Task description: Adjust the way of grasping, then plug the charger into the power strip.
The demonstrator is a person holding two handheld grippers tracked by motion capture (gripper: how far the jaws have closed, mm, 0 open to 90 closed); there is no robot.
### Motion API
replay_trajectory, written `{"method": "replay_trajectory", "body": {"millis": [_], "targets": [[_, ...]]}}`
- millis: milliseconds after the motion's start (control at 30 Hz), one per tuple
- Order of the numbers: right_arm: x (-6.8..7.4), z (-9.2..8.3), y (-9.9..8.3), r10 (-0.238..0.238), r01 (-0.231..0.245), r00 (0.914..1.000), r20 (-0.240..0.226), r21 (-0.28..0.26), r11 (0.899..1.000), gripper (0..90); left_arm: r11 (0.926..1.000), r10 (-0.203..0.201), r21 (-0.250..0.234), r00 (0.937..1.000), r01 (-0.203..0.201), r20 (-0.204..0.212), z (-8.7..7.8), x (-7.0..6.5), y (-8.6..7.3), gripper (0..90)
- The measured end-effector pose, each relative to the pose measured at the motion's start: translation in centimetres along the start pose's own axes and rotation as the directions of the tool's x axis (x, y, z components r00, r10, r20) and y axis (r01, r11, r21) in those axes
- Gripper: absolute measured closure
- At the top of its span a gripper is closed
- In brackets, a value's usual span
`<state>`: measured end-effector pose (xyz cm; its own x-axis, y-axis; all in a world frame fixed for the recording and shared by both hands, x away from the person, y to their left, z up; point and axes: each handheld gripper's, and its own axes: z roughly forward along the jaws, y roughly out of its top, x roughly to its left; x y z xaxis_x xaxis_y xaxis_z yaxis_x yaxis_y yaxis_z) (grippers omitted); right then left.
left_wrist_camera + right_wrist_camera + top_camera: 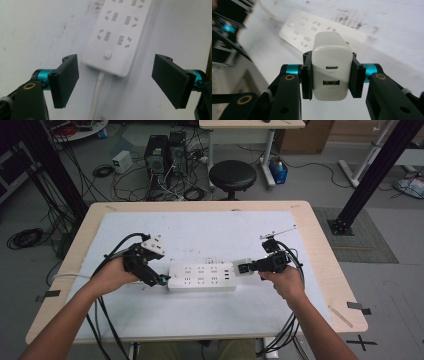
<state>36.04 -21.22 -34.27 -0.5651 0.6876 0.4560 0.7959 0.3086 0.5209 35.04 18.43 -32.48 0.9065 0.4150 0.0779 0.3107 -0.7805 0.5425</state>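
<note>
Our right gripper (331, 75) has its two black jaws clamped on the sides of a white charger (332, 70), whose rear face with two USB ports looks back at the right gripper view. In the high view we see that right gripper (243, 267) holding the charger (241, 266) just off the right end of the white power strip (202, 277), very close to it; whether they touch we cannot tell. Our left gripper (115, 80) stands with its jaws wide apart and nothing pressed between them; in its own view the near end of the power strip (117, 37), with a small round button and a white cord (96, 97) running out of it, lies on the surface beyond the gap. From above, the left gripper (162, 281) sits right at the strip's left end. The strip lies flat near the middle of a white sheet (200, 312) that covers the wooden table (320, 250). Behind the table a black stool (232, 175) stands on the floor.
</note>
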Motion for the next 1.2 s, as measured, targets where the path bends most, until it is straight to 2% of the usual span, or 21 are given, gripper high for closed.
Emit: {"method": "replay_trajectory", "body": {"millis": [67, 200, 367, 467, 533, 600, 633, 700, 800, 867, 933, 1000, 1133, 1200], "targets": [[-0.1, -0.8, -0.1, -0.032, 0.032, 0.9987, 0.04, 0.008, 0.999, 62.0, 0.9995, -0.03, 0.008, 0.9995, 0.03, -0.012, -0.6, 0.6, -0.9, 21.7], [-0.2, -2.3, -0.3, -0.078, 0.075, 0.9935, 0.084, 0.029, 0.997, 62.0, 0.9963, -0.076, 0.036, 0.9962, 0.078, -0.042, -1.7, 1.5, -2.3, 21.7], [-0.2, -3.7, -0.3, -0.149, 0.137, 0.9795, 0.136, 0.092, 0.986, 62.0, 0.9895, -0.086, 0.112, 0.9947, 0.092, -0.056, -2.5, 2.2, -3.5, 21.7], [-0.1, -4.4, -0.2, -0.19, 0.168, 0.9659, 0.176, 0.132, 0.977, 62.0, 0.9854, -0.089, 0.139, 0.9936, 0.098, -0.069, -2.9, 2.3, -4.0, 21.7], [0.0, -4.8, -0.1, -0.216, 0.184, 0.9531, 0.212, 0.158, 0.97, 62.0, 0.9829, -0.091, 0.153, 0.9926, 0.102, -0.081, -3.2, 2.2, -4.2, 21.7], [0.1, -5.2, 0.0, -0.233, 0.194, 0.9423, 0.24, 0.176, 0.965, 62.0, 0.9825, -0.103, 0.146, 0.9906, 0.116, -0.09, -3.5, 2.1, -4.5, 21.6], [0.0, -5.4, 0.1, -0.241, 0.199, 0.937, 0.253, 0.18, 0.963, 62.0, 0.9821, -0.093, 0.155, 0.9909, 0.107, -0.097, -3.8, 2.1, -4.7, 21.6], [-0.1, -5.8, 0.2, -0.251, 0.205, 0.9296, 0.27, 0.187, 0.961, 62.0, 0.9815, -0.099, 0.154, 0.9894, 0.115, -0.106, -4.1, 2.1, -5.1, 21.7], [-0.3, -6.2, 0.2, -0.254, 0.205, 0.926, 0.279, 0.194, 0.959, 62.0, 0.98, -0.107, 0.156, 0.9878, 0.124, -0.113, -4.2, 2.2, -5.5, 21.7], [-0.6, -6.5, 0.1, -0.261, 0.205, 0.9205, 0.291, 0.212, 0.956, 62.0, 0.9773, -0.123, 0.159, 0.9858, 0.14, -0.115, -4.0, 2.3, -6.1, 21.7], [-0.6, -6.5, 0.0, -0.272, 0.208, 0.9124, 0.305, 0.228, 0.951, 62.0, 0.9772, -0.121, 0.161, 0.9866, 0.138, -0.109, -3.9, 2.4, -6.3, 21.6], [-0.6, -6.6, -0.1, -0.276, 0.208, 0.9087, 0.314, 0.233, 0.95, 62.0, 0.9782, -0.114, 0.161, 0.9876, 0.13, -0.108, -3.9, 2.5, -6.3, 21.7], [-0.5, -6.7, 0.1, -0.276, 0.215, 0.909, 0.313, 0.215, 0.953, 62.0, 0.9809, -0.104, 0.153, 0.9884, 0.12, -0.111, -4.1, 2.3, -6.2, 21.7], [-0.2, -6.4, 0.3, -0.287, 0.224, 0.9065, 0.31, 0.222, 0.949, 62.0, 0.9823, -0.103, 0.144, 0.9881, 0.119, -0.114, -4.2, 2.2, -6.1, 21.6]]}}
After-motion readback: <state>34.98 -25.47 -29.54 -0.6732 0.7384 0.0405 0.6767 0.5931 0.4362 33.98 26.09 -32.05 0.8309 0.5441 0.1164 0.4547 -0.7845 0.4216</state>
